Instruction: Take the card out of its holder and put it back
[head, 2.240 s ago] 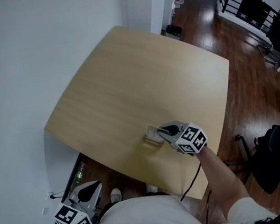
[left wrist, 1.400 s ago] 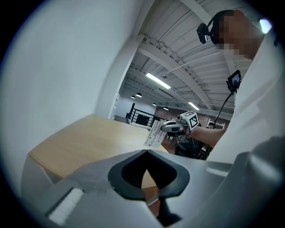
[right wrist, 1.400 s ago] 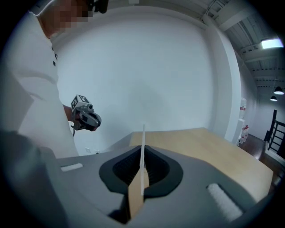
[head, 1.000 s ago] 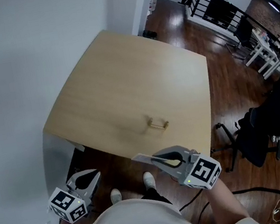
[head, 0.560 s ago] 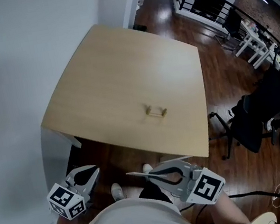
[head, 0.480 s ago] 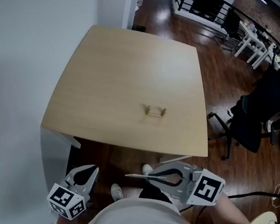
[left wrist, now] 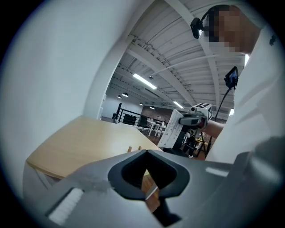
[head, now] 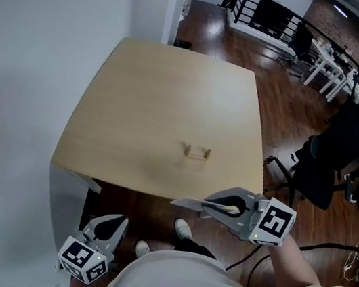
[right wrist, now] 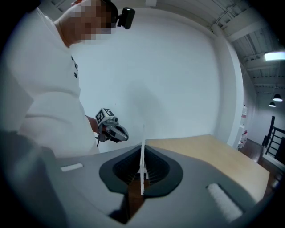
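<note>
The small wooden card holder (head: 197,152) stands empty near the front of the light wood table (head: 158,102). My right gripper (head: 207,204) hovers off the table's near edge, in front of the person's chest, shut on the white card (head: 187,204). In the right gripper view the card (right wrist: 142,151) stands edge-on between the jaws. My left gripper (head: 119,222) hangs low at the left, below the table's corner, shut with nothing in it. From the left gripper view I see the holder (left wrist: 133,148) and the card (left wrist: 171,129) face-on in the right gripper.
A white wall runs along the table's left side. A black office chair (head: 330,161) stands on the dark wood floor (head: 280,87) to the right. Black railings and white desks are farther back. The person's shoe (head: 181,227) shows beneath the table's edge.
The right gripper was at the holder on the table; it has since drawn back toward the person with the card in it. The left gripper has stayed low at the left.
</note>
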`<action>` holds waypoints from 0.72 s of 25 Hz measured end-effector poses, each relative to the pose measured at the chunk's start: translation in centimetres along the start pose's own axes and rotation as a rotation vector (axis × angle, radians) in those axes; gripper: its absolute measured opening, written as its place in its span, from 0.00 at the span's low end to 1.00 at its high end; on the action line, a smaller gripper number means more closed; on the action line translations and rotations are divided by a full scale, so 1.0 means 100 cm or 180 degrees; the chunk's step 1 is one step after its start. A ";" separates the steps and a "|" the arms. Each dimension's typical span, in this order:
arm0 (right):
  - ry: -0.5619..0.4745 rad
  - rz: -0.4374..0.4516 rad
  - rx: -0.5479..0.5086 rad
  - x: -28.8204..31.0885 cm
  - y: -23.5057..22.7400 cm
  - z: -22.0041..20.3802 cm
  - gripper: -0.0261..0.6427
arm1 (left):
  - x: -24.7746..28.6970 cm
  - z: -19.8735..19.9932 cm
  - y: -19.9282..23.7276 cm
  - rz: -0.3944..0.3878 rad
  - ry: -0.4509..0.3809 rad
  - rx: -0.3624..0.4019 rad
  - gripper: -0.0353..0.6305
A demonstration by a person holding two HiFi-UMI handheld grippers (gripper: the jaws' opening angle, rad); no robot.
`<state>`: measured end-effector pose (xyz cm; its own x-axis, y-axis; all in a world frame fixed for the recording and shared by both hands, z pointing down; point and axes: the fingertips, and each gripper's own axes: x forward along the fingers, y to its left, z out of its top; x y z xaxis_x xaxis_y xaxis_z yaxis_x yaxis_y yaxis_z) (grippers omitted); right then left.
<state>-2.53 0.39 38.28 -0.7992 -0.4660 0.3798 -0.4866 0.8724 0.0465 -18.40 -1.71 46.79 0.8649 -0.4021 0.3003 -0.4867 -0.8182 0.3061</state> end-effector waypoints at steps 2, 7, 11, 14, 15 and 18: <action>0.0017 -0.0041 -0.0021 -0.007 -0.027 -0.007 0.07 | 0.008 0.001 -0.003 0.0049 -0.0013 -0.0025 0.06; 0.0080 -0.0084 -0.0060 -0.017 -0.095 -0.022 0.07 | 0.032 0.012 -0.013 0.0150 -0.0050 -0.0072 0.06; 0.0143 -0.0062 -0.0053 -0.015 -0.144 -0.046 0.07 | 0.052 0.016 -0.014 0.0282 -0.0072 -0.0107 0.06; 0.0220 -0.0036 -0.0021 -0.013 -0.175 -0.070 0.07 | 0.061 0.016 -0.019 0.0413 -0.0085 -0.0163 0.06; 0.0250 -0.0022 -0.0008 -0.012 -0.185 -0.077 0.07 | 0.064 0.016 -0.020 0.0452 -0.0085 -0.0191 0.06; 0.0329 0.0023 0.0025 -0.004 -0.216 -0.099 0.07 | 0.074 0.020 -0.020 0.0565 -0.0065 -0.0272 0.06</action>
<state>11.79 -16.84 46.26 -0.7622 -0.4416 0.4733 -0.4841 0.8743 0.0362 -10.77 -3.84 46.55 0.7665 -0.5460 0.3383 -0.6397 -0.6961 0.3259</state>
